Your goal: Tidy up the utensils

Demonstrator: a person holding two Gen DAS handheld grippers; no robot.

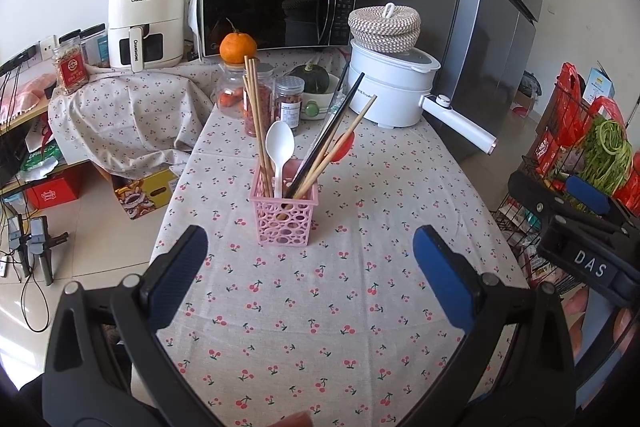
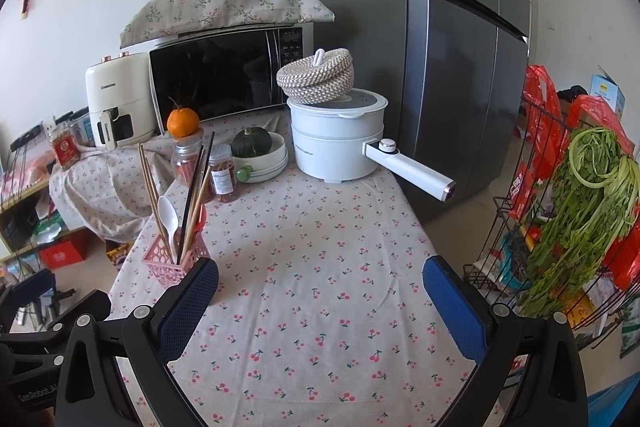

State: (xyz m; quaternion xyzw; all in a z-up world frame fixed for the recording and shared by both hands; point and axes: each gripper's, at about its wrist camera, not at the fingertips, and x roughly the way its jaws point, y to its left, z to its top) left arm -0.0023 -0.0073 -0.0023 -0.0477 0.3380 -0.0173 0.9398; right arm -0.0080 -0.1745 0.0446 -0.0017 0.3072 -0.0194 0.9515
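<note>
A pink openwork basket (image 1: 285, 219) stands on the cherry-print tablecloth (image 1: 320, 307). It holds a white spoon (image 1: 279, 147), wooden chopsticks (image 1: 256, 115), black chopsticks (image 1: 332, 131) and a red spoon (image 1: 343, 147). My left gripper (image 1: 310, 255) is open and empty, just in front of the basket. My right gripper (image 2: 320, 287) is open and empty above the bare cloth, with the basket (image 2: 172, 263) by its left finger. The right gripper also shows at the right edge of the left wrist view (image 1: 576, 211).
At the table's far end stand a white electric pot (image 1: 390, 87) with a long handle, jars (image 1: 260, 95), a bowl with a green squash (image 1: 314, 83), a microwave (image 1: 276, 11) and an air fryer (image 1: 146, 23). A fridge (image 2: 440, 47) and a wire rack with greens (image 2: 580, 207) are on the right.
</note>
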